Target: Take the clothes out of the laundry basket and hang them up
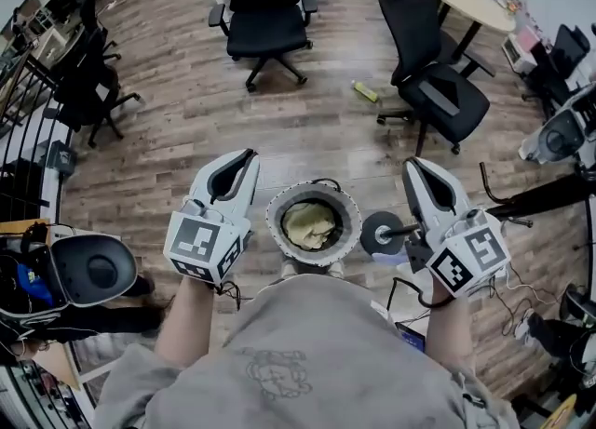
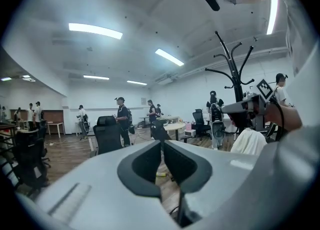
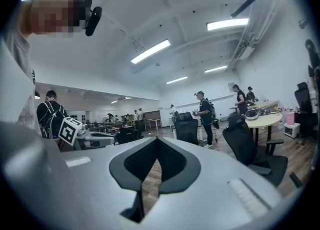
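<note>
White left gripper (image 1: 248,155): held out in front of the person, pointing forward and about level; its own view (image 2: 161,143) shows the fingers together with nothing between them.
Right gripper (image 1: 413,167): the same pose on the other side, forearm stretched out, nose level; the fingers meet at the tips (image 3: 157,140) and hold nothing.
Laundry basket (image 1: 346,202): round, standing on the wood floor right at the person's feet, between the two grippers and below them.
Yellowish cloth (image 1: 310,224): crumpled at the bottom of the basket, not yet lifted; bunched, so it shows no clear long axis.
Relation for the coming move: the cloth lies down and inward from both sets of fingers. The left gripper looks a shade nearer the rim, since a stand base sits between basket and right gripper. I'd judge either hand must open, tip steeply down and reach in from above.
Coat stand (image 1: 380,232): dark round foot just right of the basket; its hooked top (image 2: 234,69) rises past the right gripper.
Office chairs (image 1: 265,18): well beyond, clear of the work.
</note>
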